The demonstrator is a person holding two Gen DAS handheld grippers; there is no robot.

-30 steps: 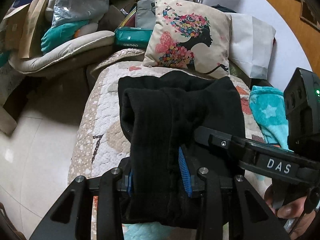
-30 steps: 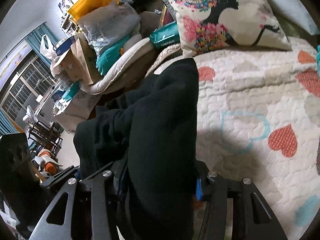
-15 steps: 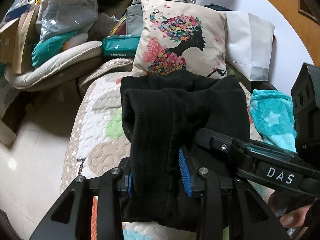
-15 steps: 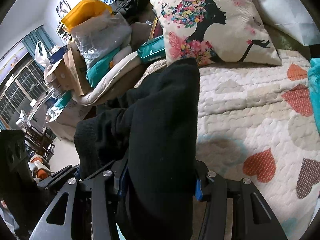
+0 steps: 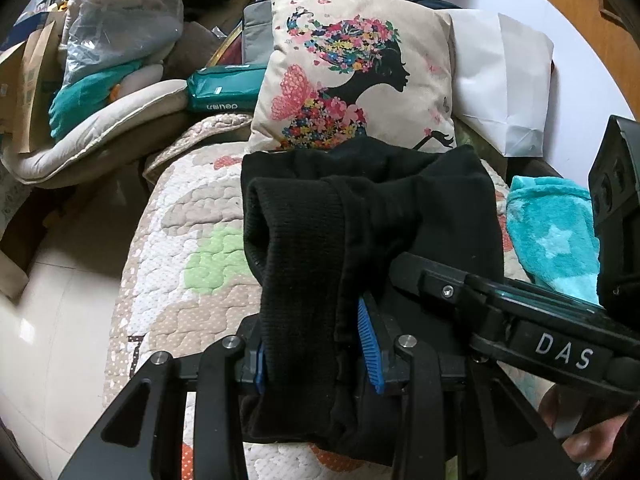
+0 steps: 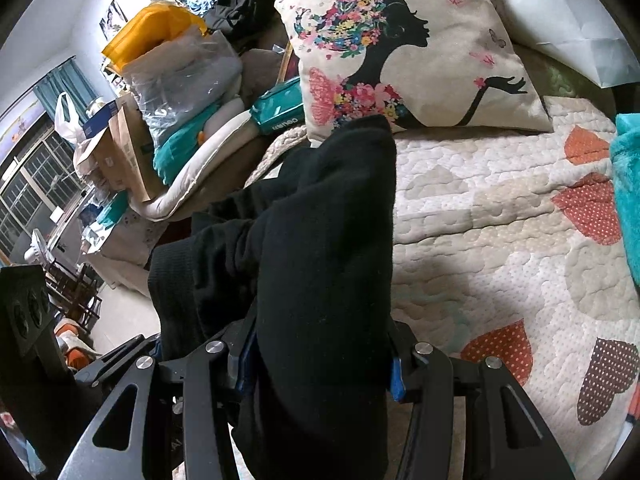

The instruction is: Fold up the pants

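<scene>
While clamped, pants (image 5: 360,216) stretch toward pillow (image 5: 352,72)

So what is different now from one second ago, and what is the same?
Both tongs, left and right, carried the black pants forward over the quilt, toward the flower pillow, which now looks nearer. Nothing was picked up or released. Both tongs stay shut on the pants, and the fold looks the same.
</scene>
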